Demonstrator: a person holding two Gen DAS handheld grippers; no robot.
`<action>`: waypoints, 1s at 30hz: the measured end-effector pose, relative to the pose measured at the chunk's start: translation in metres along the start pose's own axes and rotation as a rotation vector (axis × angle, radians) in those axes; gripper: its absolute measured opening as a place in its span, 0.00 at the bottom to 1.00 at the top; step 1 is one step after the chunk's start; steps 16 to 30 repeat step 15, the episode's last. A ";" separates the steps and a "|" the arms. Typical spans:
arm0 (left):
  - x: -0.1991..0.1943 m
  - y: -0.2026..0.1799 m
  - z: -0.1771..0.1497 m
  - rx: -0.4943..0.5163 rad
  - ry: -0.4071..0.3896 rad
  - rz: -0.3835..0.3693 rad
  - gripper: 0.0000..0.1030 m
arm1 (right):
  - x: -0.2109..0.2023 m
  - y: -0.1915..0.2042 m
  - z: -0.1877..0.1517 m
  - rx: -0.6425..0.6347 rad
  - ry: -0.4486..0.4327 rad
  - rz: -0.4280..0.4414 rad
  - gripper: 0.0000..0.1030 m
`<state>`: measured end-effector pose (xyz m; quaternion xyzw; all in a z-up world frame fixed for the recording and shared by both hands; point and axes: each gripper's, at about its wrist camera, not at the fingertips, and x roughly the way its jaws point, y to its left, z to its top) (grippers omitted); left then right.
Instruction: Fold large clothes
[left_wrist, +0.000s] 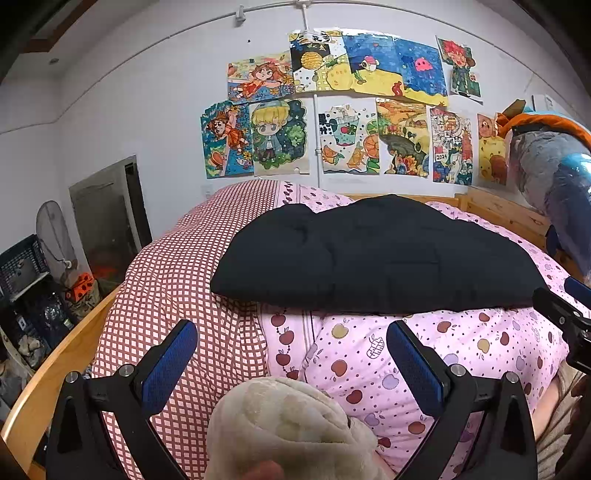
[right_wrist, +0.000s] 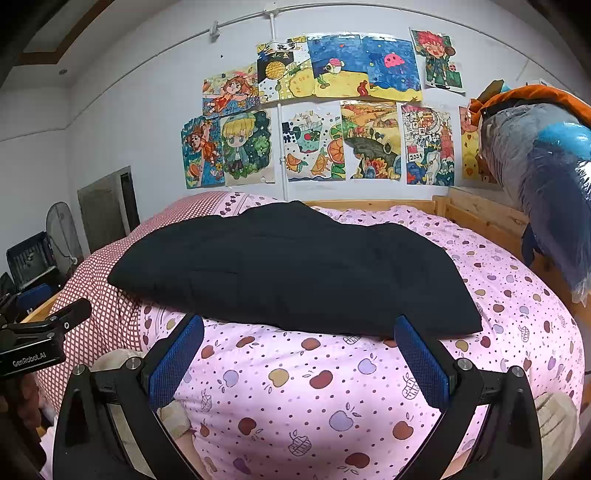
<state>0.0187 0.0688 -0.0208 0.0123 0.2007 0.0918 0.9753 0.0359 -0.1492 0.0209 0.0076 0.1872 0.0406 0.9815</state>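
A large black garment (left_wrist: 373, 258) lies folded flat on the pink apple-print quilt (left_wrist: 461, 343), also seen in the right wrist view (right_wrist: 291, 269). My left gripper (left_wrist: 291, 332) is open and empty, hovering short of the garment's near edge, toward its left part. My right gripper (right_wrist: 299, 328) is open and empty, its fingertips just at the garment's near edge. The right gripper's body shows at the right edge of the left wrist view (left_wrist: 565, 317), and the left gripper's body at the left of the right wrist view (right_wrist: 37, 339).
A red checked cover (left_wrist: 177, 295) lies on the bed's left side. A beige fleece item (left_wrist: 284, 428) sits below the left gripper. The wooden bed frame (right_wrist: 480, 214) borders the bed. Clothes hang at the right (right_wrist: 546, 177). Crates and a fan (left_wrist: 51, 229) stand at the left.
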 end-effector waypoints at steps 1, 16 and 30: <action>0.000 0.000 0.000 -0.002 0.001 0.003 1.00 | 0.000 0.000 0.000 0.000 0.001 0.001 0.98; 0.003 -0.002 0.003 0.025 0.010 0.012 1.00 | 0.005 0.004 -0.003 0.021 0.018 0.008 0.98; 0.003 -0.002 0.003 0.025 0.010 0.012 1.00 | 0.005 0.004 -0.003 0.021 0.018 0.008 0.98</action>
